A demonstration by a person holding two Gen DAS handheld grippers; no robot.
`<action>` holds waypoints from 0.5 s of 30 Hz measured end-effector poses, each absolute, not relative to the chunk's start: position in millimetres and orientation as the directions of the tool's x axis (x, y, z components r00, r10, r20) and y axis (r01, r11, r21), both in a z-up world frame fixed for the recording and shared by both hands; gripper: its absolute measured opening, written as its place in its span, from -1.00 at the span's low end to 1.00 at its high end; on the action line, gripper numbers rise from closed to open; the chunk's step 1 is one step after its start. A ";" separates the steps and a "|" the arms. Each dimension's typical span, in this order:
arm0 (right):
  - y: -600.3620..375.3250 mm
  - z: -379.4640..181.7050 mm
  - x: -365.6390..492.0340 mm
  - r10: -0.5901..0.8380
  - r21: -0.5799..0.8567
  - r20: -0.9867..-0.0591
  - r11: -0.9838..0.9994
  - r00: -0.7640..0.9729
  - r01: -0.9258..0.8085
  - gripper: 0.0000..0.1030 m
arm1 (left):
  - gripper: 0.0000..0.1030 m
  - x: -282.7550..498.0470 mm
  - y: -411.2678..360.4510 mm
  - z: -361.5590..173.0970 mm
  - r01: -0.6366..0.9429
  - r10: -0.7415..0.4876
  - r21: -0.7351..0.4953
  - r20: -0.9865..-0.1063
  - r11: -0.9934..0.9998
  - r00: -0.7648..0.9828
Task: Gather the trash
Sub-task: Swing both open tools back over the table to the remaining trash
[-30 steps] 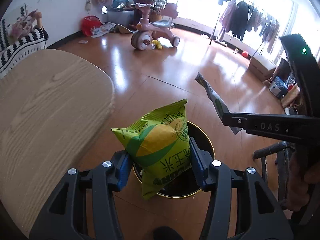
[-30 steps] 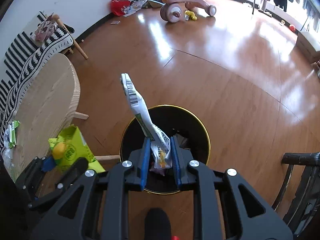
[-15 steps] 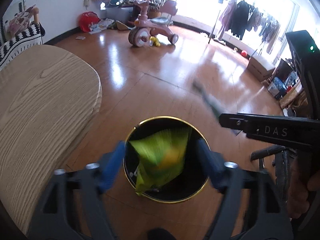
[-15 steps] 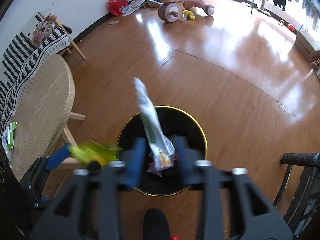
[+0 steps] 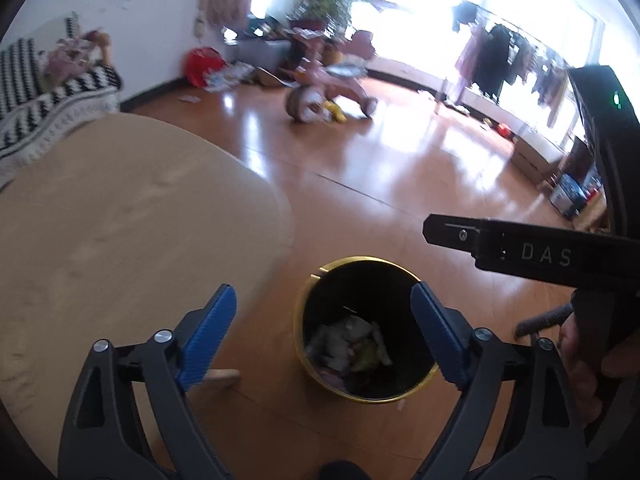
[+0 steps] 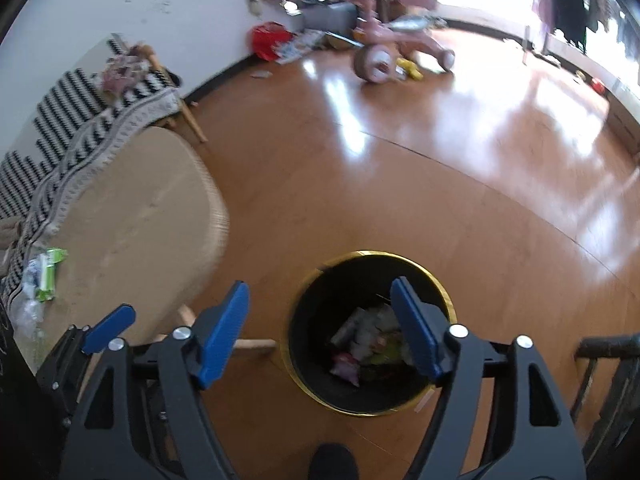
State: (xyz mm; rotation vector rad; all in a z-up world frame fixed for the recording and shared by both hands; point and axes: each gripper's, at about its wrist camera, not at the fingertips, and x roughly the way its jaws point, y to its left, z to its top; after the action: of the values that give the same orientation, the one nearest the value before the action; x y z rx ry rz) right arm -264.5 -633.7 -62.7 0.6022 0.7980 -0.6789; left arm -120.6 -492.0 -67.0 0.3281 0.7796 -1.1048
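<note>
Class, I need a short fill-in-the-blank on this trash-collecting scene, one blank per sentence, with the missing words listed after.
1. The trash bin has a rim coloured ____.
2. The wrappers lie ____ the bin.
3. Nothing sits between the opening jaws of the left gripper or the ____ gripper.
4. A green packet remains on the ____.

Missing words: gold; inside; right; table

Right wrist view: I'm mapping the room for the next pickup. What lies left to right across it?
Green wrapper on the table → bin on the floor → dark chair at the right edge.
</note>
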 end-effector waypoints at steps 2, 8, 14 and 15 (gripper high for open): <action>-616.2 -53.8 -243.7 -0.309 0.224 -0.781 0.672 0.542 0.706 0.41 | 0.71 -105.9 -469.1 -54.8 0.872 -0.672 -0.128 -0.692 0.473 0.263; -552.3 -33.6 -174.6 -0.236 0.231 -0.750 0.781 0.618 0.580 0.49 | 0.79 -54.0 -380.5 -24.3 0.786 -0.614 -0.069 -0.667 0.614 0.421; -468.6 -22.7 -97.6 -0.123 0.237 -0.736 0.875 0.666 0.422 0.50 | 0.80 5.6 -264.7 -13.7 0.640 -0.469 0.022 -0.661 0.768 0.586; -456.7 -21.9 -85.8 -0.107 0.237 -0.735 0.884 0.669 0.402 0.50 | 0.80 13.3 -250.5 -13.2 0.620 -0.451 0.026 -0.662 0.784 0.599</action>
State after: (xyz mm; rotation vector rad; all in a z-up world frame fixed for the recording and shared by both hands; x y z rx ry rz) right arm -85.8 -456.7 -21.9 0.4019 0.7904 -0.2957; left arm 13.3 -250.5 -13.2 0.2655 0.6869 -0.6292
